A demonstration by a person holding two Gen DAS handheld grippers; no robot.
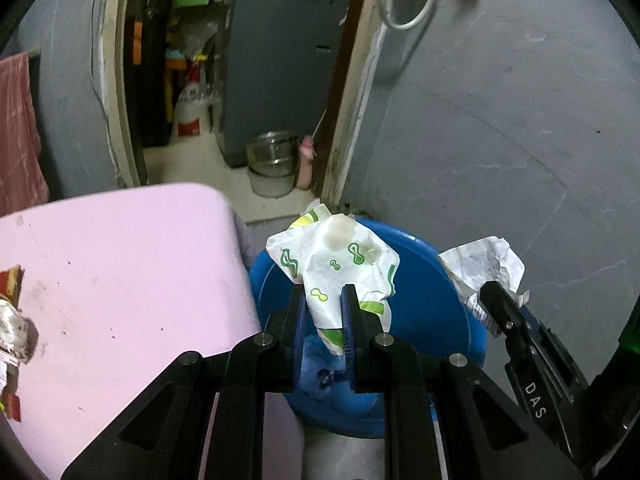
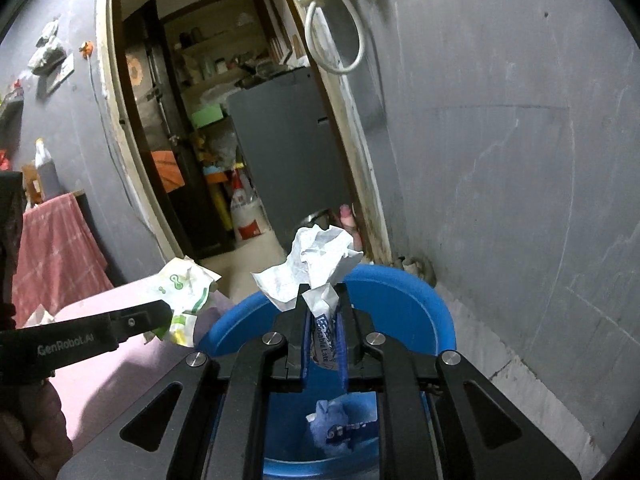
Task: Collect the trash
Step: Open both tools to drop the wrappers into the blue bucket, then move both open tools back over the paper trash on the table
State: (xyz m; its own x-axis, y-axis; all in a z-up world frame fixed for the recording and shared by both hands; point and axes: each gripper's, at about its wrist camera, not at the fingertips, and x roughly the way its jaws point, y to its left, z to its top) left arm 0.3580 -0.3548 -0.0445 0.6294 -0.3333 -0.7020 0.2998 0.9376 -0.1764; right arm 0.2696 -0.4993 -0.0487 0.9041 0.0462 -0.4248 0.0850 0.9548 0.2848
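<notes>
- The left gripper [image 1: 325, 300] is clamped on a crumpled white wrapper [image 1: 340, 264] with green and yellow shapes printed on it.
- That wrapper hangs over the near left rim of the blue bin [image 1: 424, 312].
- The left gripper's side reads "GenRobot.AI" in the right wrist view.
- The right gripper [image 2: 324, 304] is clamped on crumpled white paper [image 2: 316, 264] with blue print on it; only part of a word, "Late", can be read.
- That paper sits above the middle of the bin [image 2: 400, 300].
- The right gripper's side reads "DAS" in the left wrist view.
- A blue and white wrapper [image 2: 340, 428] lies at the bottom of the bin.
- The pink table [image 1: 120, 280] stands just left of the bin, with more scraps [image 1: 12, 320] at its left edge.
</notes>
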